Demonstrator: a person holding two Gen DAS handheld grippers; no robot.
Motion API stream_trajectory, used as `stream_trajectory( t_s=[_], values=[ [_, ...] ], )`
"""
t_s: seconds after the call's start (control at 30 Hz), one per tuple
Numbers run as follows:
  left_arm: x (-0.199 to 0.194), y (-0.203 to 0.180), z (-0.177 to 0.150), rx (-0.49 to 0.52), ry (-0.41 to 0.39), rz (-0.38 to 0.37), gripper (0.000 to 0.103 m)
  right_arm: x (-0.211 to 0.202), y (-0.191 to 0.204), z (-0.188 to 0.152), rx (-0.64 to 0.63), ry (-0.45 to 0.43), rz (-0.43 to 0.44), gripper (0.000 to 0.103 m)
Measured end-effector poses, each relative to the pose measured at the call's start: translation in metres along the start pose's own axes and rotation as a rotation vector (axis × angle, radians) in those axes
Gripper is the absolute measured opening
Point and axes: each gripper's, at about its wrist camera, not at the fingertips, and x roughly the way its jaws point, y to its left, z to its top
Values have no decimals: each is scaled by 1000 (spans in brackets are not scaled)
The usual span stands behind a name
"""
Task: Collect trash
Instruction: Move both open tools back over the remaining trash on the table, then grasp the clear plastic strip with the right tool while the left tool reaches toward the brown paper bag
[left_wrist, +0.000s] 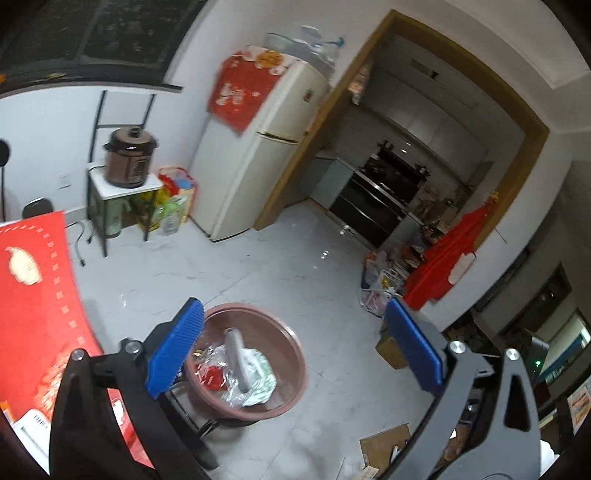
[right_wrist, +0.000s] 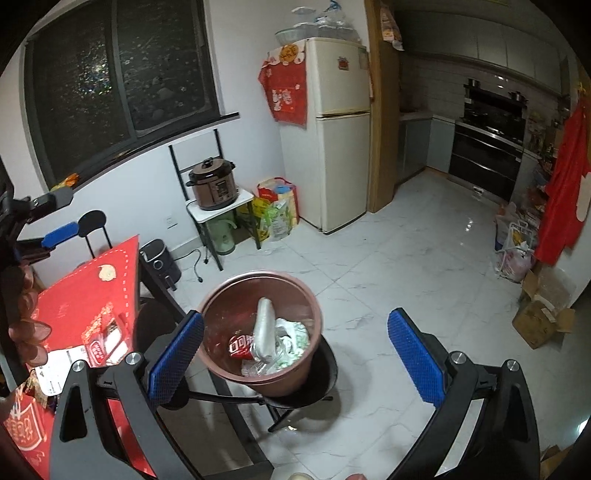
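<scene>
1. I see the trash lying in the brown basin: a grey wrapped piece upright in the middle, a red packet and crumpled clear and green-white wrappers around it.
2. The basin sits on a black stool just beside the red-covered table.
3. My left gripper stands wide open above the basin, nothing between its blue pads.
4. My right gripper is also spread wide and empty, hovering over the basin.
5. Farther off, I see a cream fridge, a brown cooker on a small stand, and white floor tiles.
</scene>
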Motion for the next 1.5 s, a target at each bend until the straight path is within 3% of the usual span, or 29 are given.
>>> stream_trajectory(
  t_s=[0.43,0.77,1.17,1.5],
  values=[
    [-138,106,-27,-88,-81,305,97,11,96,3,-96,24,125,98],
    [-251,178,-85,-136,-84,466,97,20,186,-15,-197,85,221,98],
    [-314,240,-165,-296,-61,517,97,36,304,-54,-335,191,312,98],
    [-351,282,-199,-376,-54,539,97,52,390,-105,-424,305,406,98]
  ],
)
